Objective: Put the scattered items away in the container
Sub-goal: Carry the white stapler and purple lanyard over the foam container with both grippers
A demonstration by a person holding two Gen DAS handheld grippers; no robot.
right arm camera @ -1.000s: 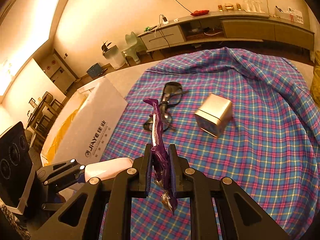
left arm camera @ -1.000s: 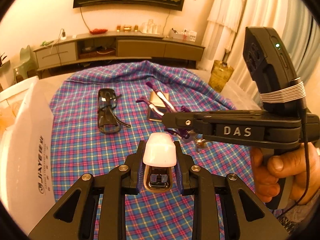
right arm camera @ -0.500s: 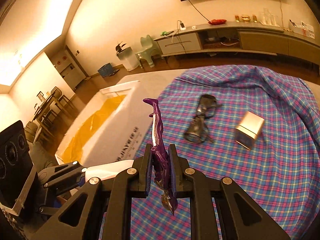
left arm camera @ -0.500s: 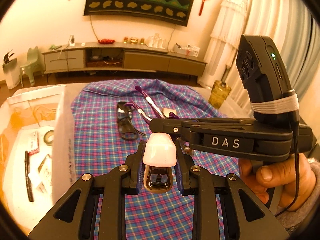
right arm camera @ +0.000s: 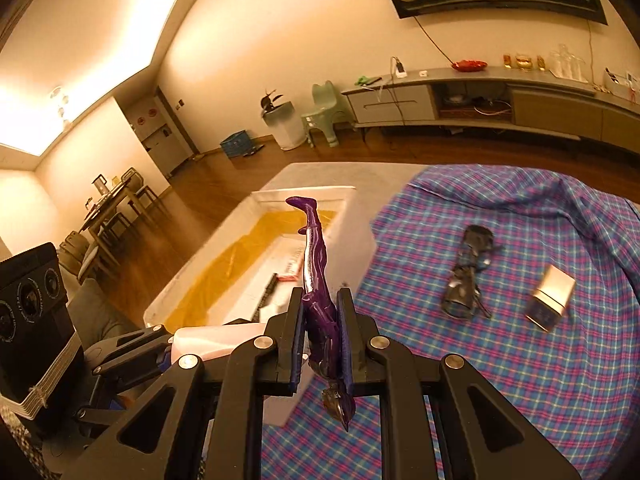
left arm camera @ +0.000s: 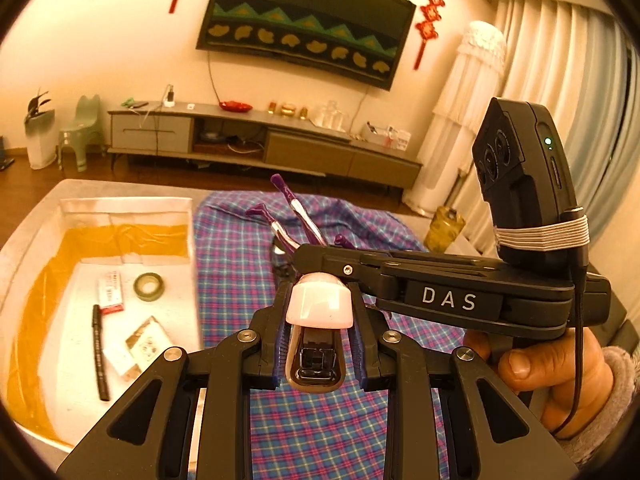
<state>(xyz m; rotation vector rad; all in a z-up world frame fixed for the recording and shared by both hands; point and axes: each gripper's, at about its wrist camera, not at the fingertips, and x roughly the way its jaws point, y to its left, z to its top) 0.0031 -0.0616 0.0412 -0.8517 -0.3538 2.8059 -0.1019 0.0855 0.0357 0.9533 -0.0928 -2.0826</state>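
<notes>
My left gripper (left arm camera: pixel 320 336) is shut on a pink-white stapler (left arm camera: pixel 319 308), held above the plaid cloth beside the white foam box (left arm camera: pixel 192 280). My right gripper (right arm camera: pixel 322 332) is shut on a purple pair of pliers (right arm camera: pixel 316 264), whose handles point toward the box (right arm camera: pixel 352 232). The right gripper also shows in the left wrist view (left arm camera: pixel 316 252), just beyond the stapler, with the purple handles (left arm camera: pixel 296 216) sticking out. Black glasses (right arm camera: pixel 466 276) and a small gold box (right arm camera: pixel 552 296) lie on the cloth.
The foam box holds a black pen (left arm camera: pixel 100 356), a tape roll (left arm camera: pixel 148 286), a red-white packet (left arm camera: pixel 110 292) and cards (left arm camera: pixel 146 340), with yellow lining (left arm camera: pixel 28 320). The plaid cloth (right arm camera: pixel 520 380) covers the table. A TV cabinet (left arm camera: pixel 260 144) stands behind.
Both grippers have lifted and swung left with their items still held. The foam box's inside has come into view; the glasses and gold box have fallen back to the right.
</notes>
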